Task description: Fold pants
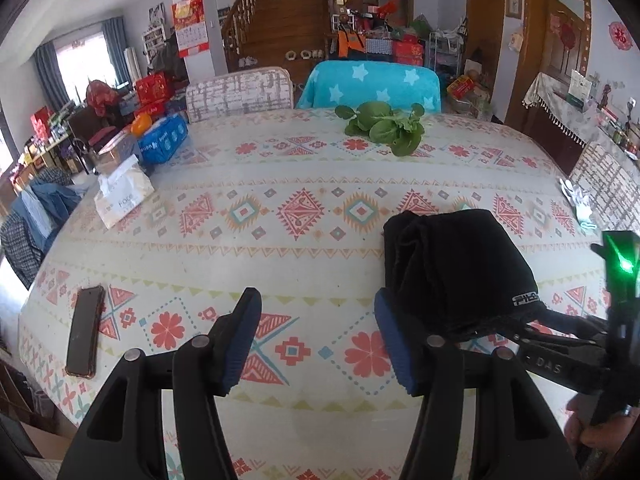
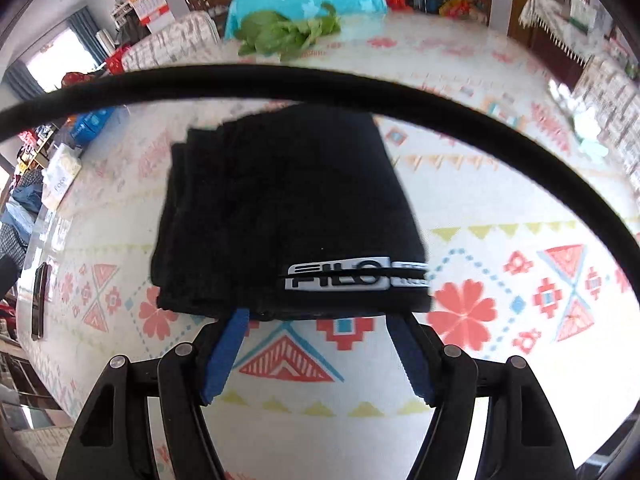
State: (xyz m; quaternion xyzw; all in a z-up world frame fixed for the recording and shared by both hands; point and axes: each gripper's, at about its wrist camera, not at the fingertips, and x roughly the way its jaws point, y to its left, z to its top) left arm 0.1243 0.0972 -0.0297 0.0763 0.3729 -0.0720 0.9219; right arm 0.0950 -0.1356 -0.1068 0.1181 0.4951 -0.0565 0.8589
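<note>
Pants (image 2: 280, 208) folded compact on counter (image 1: 280, 168). Both hand-held grippers, left (image 1: 316, 340) and right (image 2: 320, 352), spread, empty (right's tips at hem): withdraw low, don't snag layers.

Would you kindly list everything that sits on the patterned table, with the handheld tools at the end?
pants: one, black, folded into a compact stack with a silver logo patch, near edge of the table, right of centre
tablecloth: one, cream with red and teal patterns, covers the table
phone: one, dark, flat near the left edge
leafy greens: one bunch, green, far side
tissue pack: one, white, far left
blue pack: one, blue, far left corner
cable: one, black, arcs across the right wrist view
left tool: one, black with blue pads, open, empty, left of the pants
right tool: one, black with blue pads, open at the pants' near edge
</note>
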